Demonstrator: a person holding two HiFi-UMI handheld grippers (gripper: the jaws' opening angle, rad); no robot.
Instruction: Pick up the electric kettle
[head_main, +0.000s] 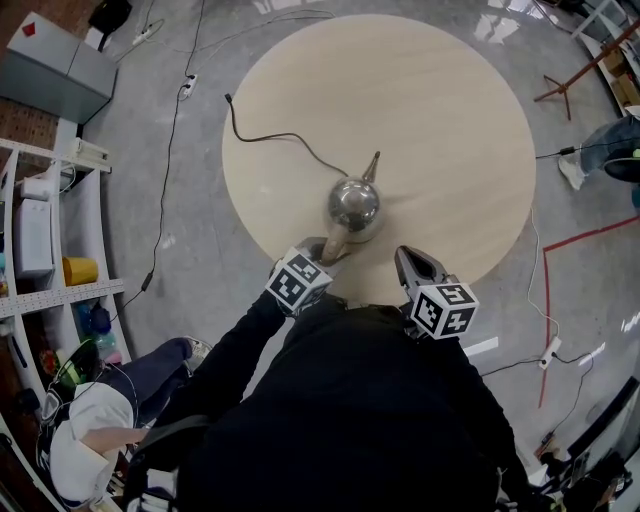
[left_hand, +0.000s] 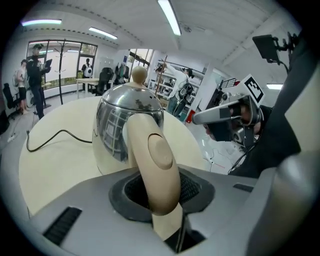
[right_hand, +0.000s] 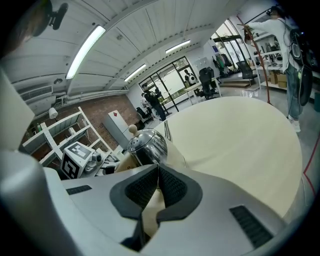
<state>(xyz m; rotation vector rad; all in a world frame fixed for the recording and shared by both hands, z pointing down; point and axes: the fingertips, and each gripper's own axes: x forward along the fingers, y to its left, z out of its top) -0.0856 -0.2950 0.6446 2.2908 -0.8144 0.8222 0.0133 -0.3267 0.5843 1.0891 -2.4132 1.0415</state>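
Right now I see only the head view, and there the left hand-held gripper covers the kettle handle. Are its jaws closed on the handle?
Observer: Yes. The left gripper view shows the left hand-held gripper with both jaws pressed on the cream handle of the kettle.
Operator: Does the right one hold anything?
Observer: No. In the right gripper view the right hand-held gripper has its jaws together, with nothing between them.
Operator: Is the lid on?
Observer: Yes. The lid sits on the kettle, with a round knob on top.
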